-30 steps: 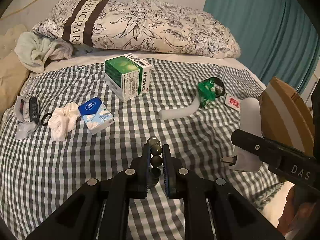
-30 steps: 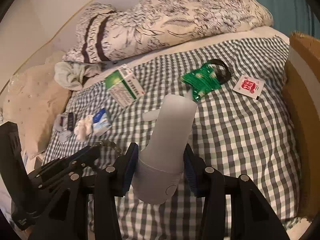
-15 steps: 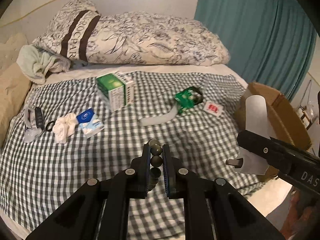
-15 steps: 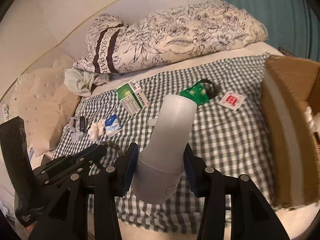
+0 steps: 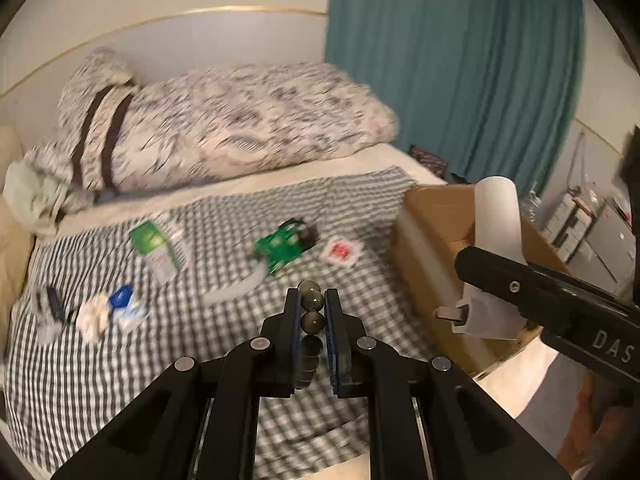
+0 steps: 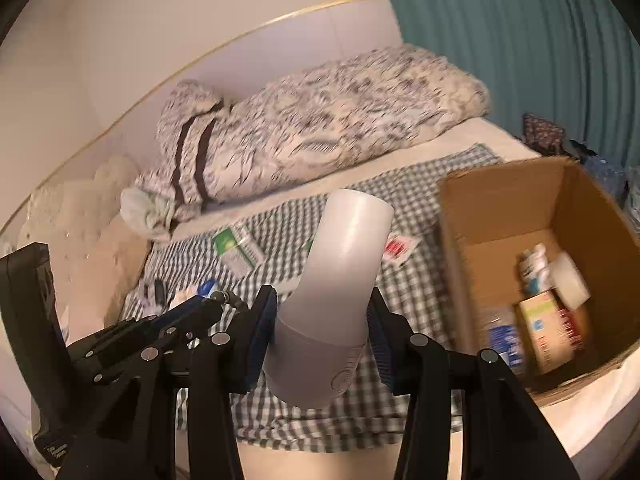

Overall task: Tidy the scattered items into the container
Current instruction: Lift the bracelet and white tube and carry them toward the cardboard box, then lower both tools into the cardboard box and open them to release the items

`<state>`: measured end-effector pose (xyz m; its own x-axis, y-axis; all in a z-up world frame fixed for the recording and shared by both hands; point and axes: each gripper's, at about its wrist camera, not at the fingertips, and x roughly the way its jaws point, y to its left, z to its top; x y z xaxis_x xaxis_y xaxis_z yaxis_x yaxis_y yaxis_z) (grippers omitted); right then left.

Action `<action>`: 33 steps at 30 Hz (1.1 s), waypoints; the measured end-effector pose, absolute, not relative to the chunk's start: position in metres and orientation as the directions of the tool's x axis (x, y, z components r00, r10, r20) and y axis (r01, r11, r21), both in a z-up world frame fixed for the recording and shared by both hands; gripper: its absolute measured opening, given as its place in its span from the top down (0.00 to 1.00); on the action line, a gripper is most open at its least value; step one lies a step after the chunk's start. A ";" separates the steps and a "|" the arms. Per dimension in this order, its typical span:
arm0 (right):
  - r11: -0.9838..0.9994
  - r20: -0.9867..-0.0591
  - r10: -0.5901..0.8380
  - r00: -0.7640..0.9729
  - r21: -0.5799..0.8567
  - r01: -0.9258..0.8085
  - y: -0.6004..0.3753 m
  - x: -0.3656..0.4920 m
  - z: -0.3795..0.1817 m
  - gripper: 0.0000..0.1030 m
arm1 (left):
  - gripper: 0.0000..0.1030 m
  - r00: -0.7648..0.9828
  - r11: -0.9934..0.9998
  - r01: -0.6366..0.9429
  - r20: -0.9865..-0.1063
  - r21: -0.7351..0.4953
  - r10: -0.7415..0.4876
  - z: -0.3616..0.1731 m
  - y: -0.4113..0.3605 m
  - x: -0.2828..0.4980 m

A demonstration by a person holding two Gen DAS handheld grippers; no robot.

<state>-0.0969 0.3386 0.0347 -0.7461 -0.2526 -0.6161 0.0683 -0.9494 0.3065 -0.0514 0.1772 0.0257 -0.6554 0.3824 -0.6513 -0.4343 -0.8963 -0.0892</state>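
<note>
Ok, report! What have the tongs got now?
Left tongs shut on bead string. Right tongs shut on white bottle. Cardboard box open, nothing blocking.

Bed (image 5: 168, 364) covered with a grey-and-white checked sheet (image 6: 420, 280). A floral duvet (image 5: 240, 132) with two dark stripes lies bunched along the head end. A pale green cloth (image 6: 148, 210) is crumpled at the duvet's left end, touching it. A beige cushion (image 6: 80, 248) sits to its left. Teal curtain (image 5: 452, 72) hangs beyond the bed. White wall (image 6: 160, 28) with a thin gold trim behind.
</note>
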 end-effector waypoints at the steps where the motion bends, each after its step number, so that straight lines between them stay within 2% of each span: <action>1: -0.949 -0.609 -0.245 -0.754 0.308 0.060 0.346 -0.096 0.039 0.57 | 0.89 -0.656 -0.889 -0.449 -0.645 -0.084 0.392 0.031 0.186 -0.050; 11: -0.953 -0.583 -0.135 -0.801 0.297 -0.055 0.428 -0.079 0.070 0.57 | 0.89 -0.618 -0.806 -0.582 -0.587 -0.106 0.523 0.074 0.275 -0.048; 17: -0.948 -0.594 -0.058 -0.803 0.284 -0.142 0.475 -0.074 0.070 0.56 | 0.89 -0.586 -0.756 -0.646 -0.567 -0.105 0.580 0.087 0.323 -0.044; 25: -0.930 -0.658 -0.027 -0.752 0.293 -0.222 0.522 -0.089 0.034 0.57 | 0.89 -0.516 -0.710 -0.699 -0.628 -0.085 0.583 0.059 0.377 -0.041; 33: -0.919 -0.703 -0.035 -0.711 0.302 -0.254 0.543 -0.105 0.002 0.57 | 0.89 -0.461 -0.709 -0.700 -0.700 -0.090 0.545 0.021 0.399 -0.053</action>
